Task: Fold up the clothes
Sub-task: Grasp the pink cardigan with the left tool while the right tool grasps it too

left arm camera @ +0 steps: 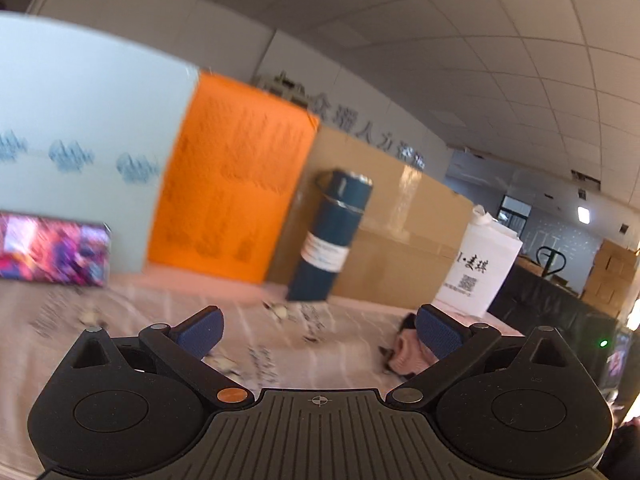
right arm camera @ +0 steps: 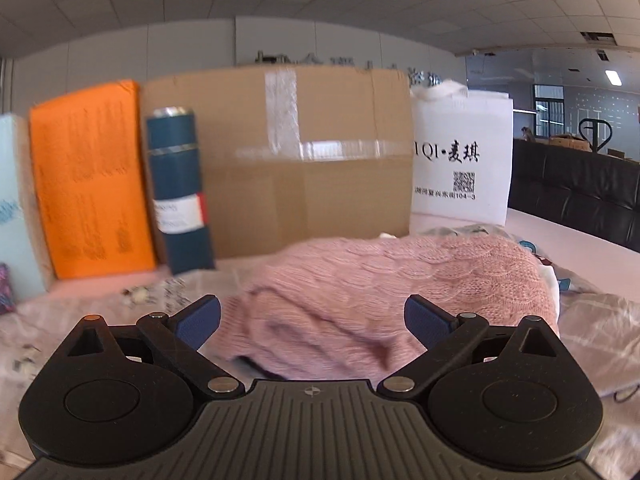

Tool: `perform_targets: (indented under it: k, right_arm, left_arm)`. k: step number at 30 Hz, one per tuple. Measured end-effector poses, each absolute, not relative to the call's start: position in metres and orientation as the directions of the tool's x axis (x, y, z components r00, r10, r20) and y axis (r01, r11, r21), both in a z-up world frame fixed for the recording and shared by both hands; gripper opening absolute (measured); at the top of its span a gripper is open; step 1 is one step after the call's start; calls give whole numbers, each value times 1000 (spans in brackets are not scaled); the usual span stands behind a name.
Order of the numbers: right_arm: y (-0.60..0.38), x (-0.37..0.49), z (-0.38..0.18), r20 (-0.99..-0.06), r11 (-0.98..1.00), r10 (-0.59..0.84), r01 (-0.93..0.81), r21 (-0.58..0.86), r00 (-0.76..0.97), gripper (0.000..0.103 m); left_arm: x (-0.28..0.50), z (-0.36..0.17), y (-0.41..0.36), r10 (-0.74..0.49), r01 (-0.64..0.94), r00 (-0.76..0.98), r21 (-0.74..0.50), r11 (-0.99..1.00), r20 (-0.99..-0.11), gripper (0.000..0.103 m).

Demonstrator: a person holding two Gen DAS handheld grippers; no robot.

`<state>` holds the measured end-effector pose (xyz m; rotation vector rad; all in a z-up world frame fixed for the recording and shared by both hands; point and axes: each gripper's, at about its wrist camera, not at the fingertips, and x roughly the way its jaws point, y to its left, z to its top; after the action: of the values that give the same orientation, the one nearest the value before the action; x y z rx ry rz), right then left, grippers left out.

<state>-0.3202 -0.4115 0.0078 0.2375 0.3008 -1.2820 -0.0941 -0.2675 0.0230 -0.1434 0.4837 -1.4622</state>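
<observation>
A pink knitted sweater lies bunched on the pale printed cloth that covers the table, right in front of my right gripper. The right gripper is open and empty, its blue pads spread wide just short of the sweater's near edge. In the left wrist view only a small part of the sweater shows beside the right pad. My left gripper is open and empty above the printed cloth, to the left of the sweater. That view is tilted and blurred.
Along the back stand a large cardboard box, a dark blue flask, an orange packet, a pale blue box and a white paper bag. More clothes lie right of the sweater. A black sofa is beyond the table.
</observation>
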Motion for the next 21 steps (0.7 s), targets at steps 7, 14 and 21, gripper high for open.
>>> perform_targets:
  k: [7, 14, 21]
  right_arm:
    - [-443, -340, -17, -398, 198, -891, 976, 92, 219, 35]
    - [-439, -390, -15, -284, 114, -932, 928, 355, 224, 14]
    - [-432, -414, -12, -201, 112, -951, 864, 492, 237, 14]
  left_arm:
    - [-114, -1, -330, -947, 877, -174, -480, -23, -272, 99]
    - [-128, -39, -407, -888, 729, -344, -683, -49, -304, 68]
    - [-168, -46, -451, -887, 831, -270, -556, -18, -374, 65]
